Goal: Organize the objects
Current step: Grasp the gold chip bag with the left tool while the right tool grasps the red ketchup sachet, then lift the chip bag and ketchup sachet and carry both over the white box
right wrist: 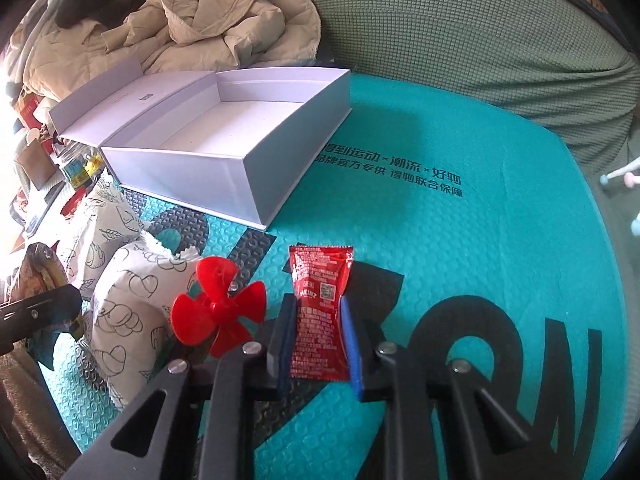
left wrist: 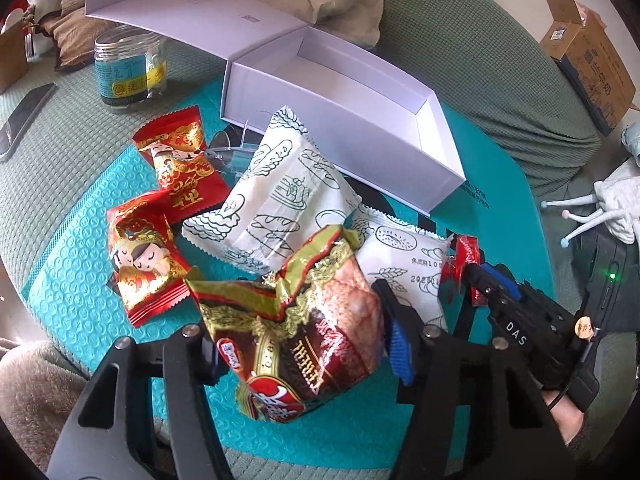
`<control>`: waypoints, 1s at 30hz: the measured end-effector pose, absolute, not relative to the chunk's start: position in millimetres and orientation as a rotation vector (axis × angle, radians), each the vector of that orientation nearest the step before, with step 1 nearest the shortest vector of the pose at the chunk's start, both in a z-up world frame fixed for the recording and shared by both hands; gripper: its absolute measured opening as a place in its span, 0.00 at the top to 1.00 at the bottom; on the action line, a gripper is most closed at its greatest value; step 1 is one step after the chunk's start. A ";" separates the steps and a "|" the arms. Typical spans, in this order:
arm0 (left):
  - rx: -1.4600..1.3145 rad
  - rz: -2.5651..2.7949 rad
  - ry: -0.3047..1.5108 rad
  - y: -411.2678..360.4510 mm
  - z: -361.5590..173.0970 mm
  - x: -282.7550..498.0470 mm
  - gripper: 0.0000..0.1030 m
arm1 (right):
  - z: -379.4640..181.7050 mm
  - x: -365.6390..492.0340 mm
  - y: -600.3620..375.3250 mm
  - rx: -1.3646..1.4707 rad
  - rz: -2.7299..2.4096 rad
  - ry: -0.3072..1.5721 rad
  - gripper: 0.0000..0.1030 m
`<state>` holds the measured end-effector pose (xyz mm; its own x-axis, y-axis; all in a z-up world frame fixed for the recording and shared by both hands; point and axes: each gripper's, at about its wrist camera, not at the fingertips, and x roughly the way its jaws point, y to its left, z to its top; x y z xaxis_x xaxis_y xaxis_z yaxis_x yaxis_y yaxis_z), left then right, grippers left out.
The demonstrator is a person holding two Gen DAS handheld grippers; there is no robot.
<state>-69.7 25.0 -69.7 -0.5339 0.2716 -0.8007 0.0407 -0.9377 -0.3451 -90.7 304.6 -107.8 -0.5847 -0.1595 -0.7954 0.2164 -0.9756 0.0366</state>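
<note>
My left gripper [left wrist: 304,340] is shut on a crumpled brown and green snack packet [left wrist: 312,320], whose left side hides the left pad. My right gripper [right wrist: 318,320] is shut on a red ketchup sachet [right wrist: 320,304], its blue pads pressing both long edges. The same sachet [left wrist: 466,252] and the right gripper [left wrist: 476,276] show at the right of the left wrist view. An open white box [left wrist: 340,120] [right wrist: 224,136] stands empty behind both, with its lid folded back. Two white bread-print packets [left wrist: 280,184] and two red packets [left wrist: 180,152] lie on the teal bubble mailer [left wrist: 80,220].
A red plastic propeller [right wrist: 218,300] lies just left of my right fingers. A clear jar [left wrist: 128,68] and a phone [left wrist: 24,120] sit at the far left on the green cover. A cardboard box [left wrist: 588,64] stands far right, and a beige coat [right wrist: 200,28] is heaped behind the white box.
</note>
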 end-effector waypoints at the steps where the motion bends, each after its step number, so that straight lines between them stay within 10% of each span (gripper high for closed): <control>1: -1.438 2.596 -0.487 24.4 -68.2 -69.8 0.44 | -106.1 -88.9 304.3 1.303 -2.625 0.098 0.79; 30: -1.282 2.747 -0.432 20.2 -36.5 41.0 0.44 | -29.6 -18.6 252.9 1.076 -2.510 0.245 0.79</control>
<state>41.0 20.2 -36.5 -0.6466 0.1895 -0.7390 0.0463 -0.9571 -0.2860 -18.6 252.9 -29.6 -0.6256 -0.2888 -0.7247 0.4235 -0.9059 -0.0046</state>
